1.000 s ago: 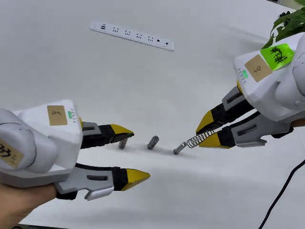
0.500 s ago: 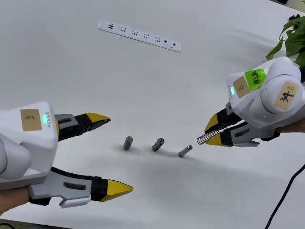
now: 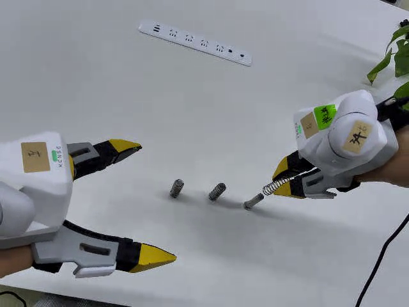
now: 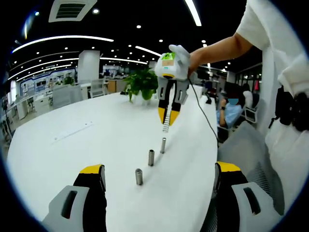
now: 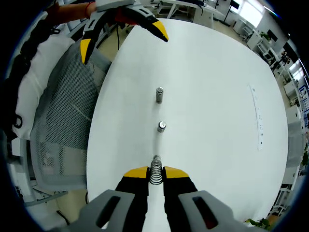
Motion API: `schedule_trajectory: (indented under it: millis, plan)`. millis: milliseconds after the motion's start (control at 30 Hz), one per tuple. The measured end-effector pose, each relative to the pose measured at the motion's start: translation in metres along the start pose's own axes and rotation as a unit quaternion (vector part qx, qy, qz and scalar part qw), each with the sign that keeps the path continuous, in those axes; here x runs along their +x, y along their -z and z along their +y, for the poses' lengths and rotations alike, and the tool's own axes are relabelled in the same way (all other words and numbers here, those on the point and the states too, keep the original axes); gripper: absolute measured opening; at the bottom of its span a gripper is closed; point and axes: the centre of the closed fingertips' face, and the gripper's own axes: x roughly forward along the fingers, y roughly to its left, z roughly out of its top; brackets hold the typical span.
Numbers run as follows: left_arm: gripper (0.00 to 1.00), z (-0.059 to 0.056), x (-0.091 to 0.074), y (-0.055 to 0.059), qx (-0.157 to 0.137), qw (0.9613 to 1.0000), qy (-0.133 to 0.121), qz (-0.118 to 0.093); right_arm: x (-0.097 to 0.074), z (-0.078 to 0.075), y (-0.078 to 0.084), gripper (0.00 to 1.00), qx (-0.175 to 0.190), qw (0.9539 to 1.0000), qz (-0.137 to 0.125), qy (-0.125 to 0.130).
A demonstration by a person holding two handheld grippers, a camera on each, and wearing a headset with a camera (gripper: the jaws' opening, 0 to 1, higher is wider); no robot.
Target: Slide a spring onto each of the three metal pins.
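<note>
Three short metal pins stand in a row on the white table [image 3: 192, 115]. The left pin [image 3: 176, 187] and the middle pin [image 3: 217, 191] each carry a spring. The right pin [image 3: 253, 201] is bare. My right gripper [image 3: 282, 180] is shut on a spring [image 3: 275, 187], whose free end hangs just beside the bare pin's tip. In the right gripper view the spring [image 5: 155, 171] sits between the yellow fingertips, in line with two pins [image 5: 161, 126] further on. My left gripper [image 3: 144, 201] is wide open, left of the row, holding nothing. The left gripper view has the row of pins [image 4: 151, 157] ahead.
A white power strip [image 3: 195, 42] lies at the far side of the table. A green plant [image 3: 399, 57] stands at the right edge, and a black cable [image 3: 383, 256] runs down the lower right. A mesh chair [image 5: 58, 125] stands beside the table.
My left gripper has drawn back to the left, away from the pins, and opened wider. My right gripper has kept the spring and brought its end back to the bare pin's tip.
</note>
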Motion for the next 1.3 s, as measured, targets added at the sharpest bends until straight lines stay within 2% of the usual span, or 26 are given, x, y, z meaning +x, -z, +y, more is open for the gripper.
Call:
schedule_trajectory:
  millis: [333,600,1300]
  plan:
    - [0.95,0.0,0.0,0.005,-0.008,1.0,0.001,0.001,0.011,-0.001,0.005,0.12,0.006,0.9999,0.007,-0.007]
    - [0.94,-0.002,0.002,0.004,-0.014,0.9999,0.003,-0.003,0.02,-0.001,0.009,0.12,-0.004,0.9998,0.02,-0.009]
    - [0.92,-0.002,0.005,0.005,-0.018,0.9998,0.007,0.0,0.029,-0.001,0.007,0.12,-0.003,0.9997,0.016,-0.018]
